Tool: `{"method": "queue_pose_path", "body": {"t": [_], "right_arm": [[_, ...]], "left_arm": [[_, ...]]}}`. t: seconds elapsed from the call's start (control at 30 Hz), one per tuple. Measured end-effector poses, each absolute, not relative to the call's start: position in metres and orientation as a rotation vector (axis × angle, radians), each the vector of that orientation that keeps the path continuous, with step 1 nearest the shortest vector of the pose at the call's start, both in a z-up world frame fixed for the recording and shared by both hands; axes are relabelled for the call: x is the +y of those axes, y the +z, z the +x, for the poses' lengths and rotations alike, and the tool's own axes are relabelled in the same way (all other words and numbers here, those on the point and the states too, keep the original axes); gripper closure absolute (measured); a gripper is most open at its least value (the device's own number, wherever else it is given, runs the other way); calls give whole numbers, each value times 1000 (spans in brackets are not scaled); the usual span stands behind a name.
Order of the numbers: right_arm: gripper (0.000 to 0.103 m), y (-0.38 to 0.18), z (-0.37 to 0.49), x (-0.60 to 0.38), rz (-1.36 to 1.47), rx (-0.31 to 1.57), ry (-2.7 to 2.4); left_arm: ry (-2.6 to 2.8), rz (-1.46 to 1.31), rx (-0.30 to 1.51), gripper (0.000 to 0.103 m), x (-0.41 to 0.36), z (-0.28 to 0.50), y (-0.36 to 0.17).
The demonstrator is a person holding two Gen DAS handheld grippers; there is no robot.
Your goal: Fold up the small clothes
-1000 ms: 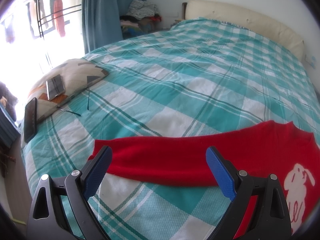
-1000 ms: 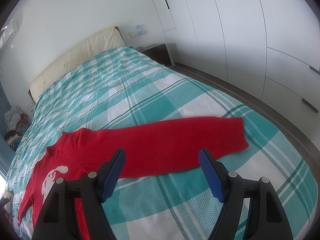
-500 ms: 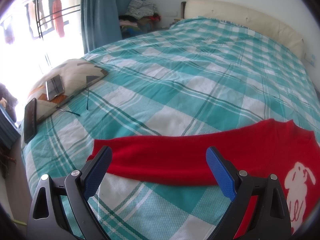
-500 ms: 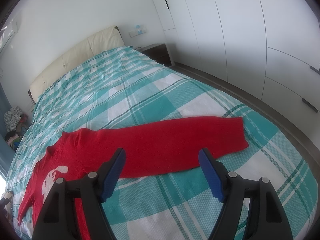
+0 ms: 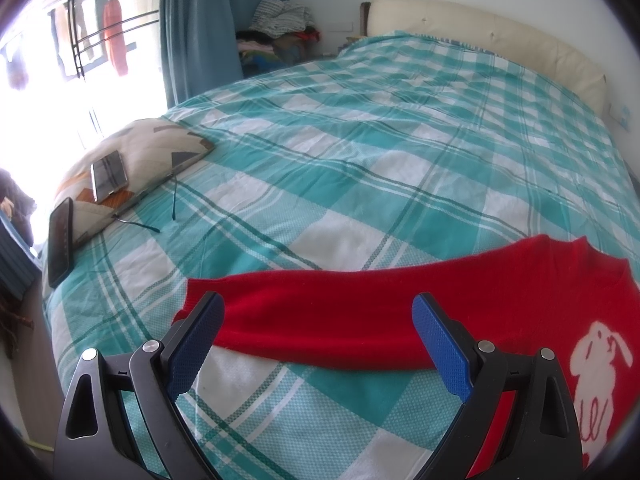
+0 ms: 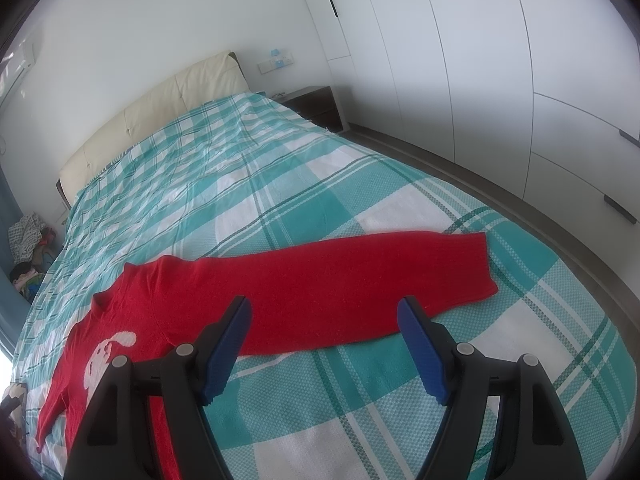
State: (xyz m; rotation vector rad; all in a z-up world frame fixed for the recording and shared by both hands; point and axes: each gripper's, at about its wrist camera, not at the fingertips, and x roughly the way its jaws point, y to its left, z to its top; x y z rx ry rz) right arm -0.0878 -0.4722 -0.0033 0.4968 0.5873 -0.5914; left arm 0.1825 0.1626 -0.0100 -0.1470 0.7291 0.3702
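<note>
Both your grippers, left gripper (image 5: 318, 322) and right gripper (image 6: 324, 326), hover with jaws spread and nothing between them. Beyond them, the red sweater (image 6: 320, 280) lies flat, sleeves outstretched, on the checked bedspread (image 6: 280, 184).

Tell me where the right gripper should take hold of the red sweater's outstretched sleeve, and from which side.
Probably the cuff end of the red sweater, approached from above with the open right gripper. The sleeve lies flat on the bedspread, so one of the fingers must slide under its edge.

Left tongs (image 5: 318, 318) agape, right tongs (image 6: 324, 322) agape
</note>
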Motion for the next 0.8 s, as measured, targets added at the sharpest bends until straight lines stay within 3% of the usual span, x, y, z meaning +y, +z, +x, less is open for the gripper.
{"method": "queue_pose_path", "body": {"t": [0.67,0.8], "right_arm": [[28,-7,-86,-470,504,585,-590],[28,4,-98,-494,603,512,-554]], "left_arm": [[363,-159,736,7,161,186,-10],[351,-193,737,7,172,172,-7]]}}
